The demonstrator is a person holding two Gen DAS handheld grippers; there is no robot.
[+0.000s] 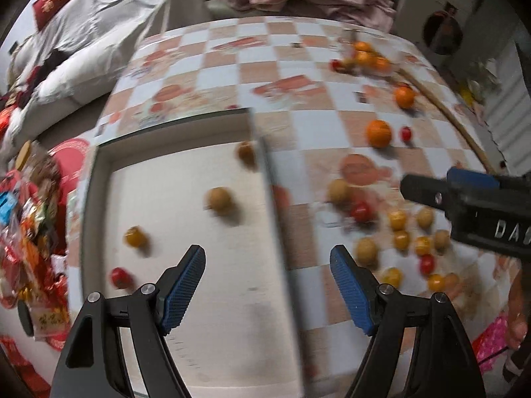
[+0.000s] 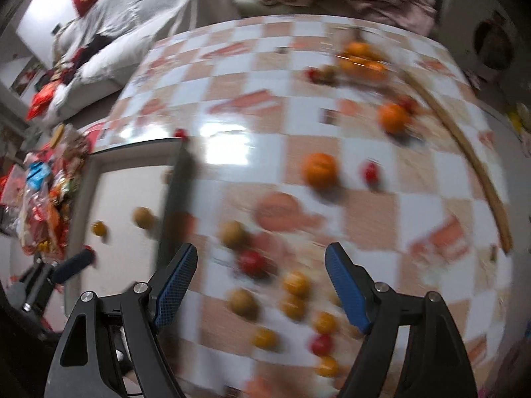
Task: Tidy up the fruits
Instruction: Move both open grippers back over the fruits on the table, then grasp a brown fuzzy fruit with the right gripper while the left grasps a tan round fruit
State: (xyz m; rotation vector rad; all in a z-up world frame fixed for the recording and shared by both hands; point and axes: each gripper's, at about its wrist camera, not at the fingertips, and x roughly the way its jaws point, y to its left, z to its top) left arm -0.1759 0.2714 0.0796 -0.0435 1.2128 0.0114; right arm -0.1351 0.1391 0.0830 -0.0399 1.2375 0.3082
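A white tray (image 1: 99, 179) lies on the checkered table. In it are a brown longan (image 1: 219, 200), another (image 1: 246, 152), a yellow tomato (image 1: 135, 237) and a red tomato (image 1: 120, 277). My left gripper (image 1: 267, 288) is open and empty above the tray's right wall. To its right lies a cluster of small fruits (image 1: 401, 232). My right gripper (image 2: 260, 285) is open and empty above that cluster (image 2: 295, 285); it also shows in the left wrist view (image 1: 464, 195). Oranges (image 2: 319, 169) lie farther back. Both views are blurred.
A pile of snack packets (image 1: 30, 232) lies left of the tray. A thin wooden stick (image 2: 471, 162) lies along the table's right side. More oranges and small fruits (image 1: 361, 54) lie at the far right. A sofa with clothes stands behind the table.
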